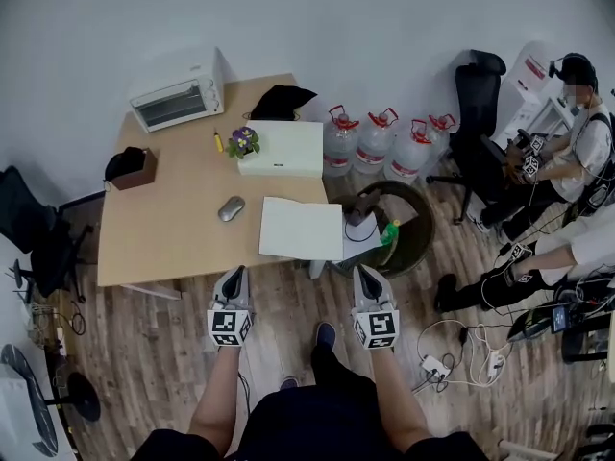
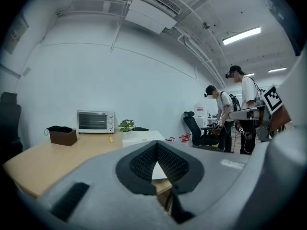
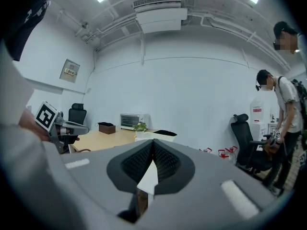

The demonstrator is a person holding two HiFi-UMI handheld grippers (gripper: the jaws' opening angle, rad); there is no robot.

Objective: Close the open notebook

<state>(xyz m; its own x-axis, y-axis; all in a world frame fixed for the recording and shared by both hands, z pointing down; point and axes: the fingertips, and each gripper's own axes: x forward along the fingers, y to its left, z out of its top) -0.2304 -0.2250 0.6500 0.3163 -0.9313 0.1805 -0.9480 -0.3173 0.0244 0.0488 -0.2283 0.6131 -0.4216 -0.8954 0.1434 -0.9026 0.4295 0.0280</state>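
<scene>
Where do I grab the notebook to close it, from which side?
Pinch the notebook at its right edge, which seems to overhang the table corner, coming from the near right with the right hand-held gripper. It lies flat, so other edges offer no lip.

Right tongs (image 3: 153,142) together, desk (image 3: 103,140) beyond.

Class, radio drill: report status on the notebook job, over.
Left gripper and right gripper shut, empty, short of the table. Notebook flat, white face up, untouched. Mouse beside it, apart.

On the table (image 1: 173,238), mouse (image 1: 231,208) lies left of notebook (image 1: 301,229).
</scene>
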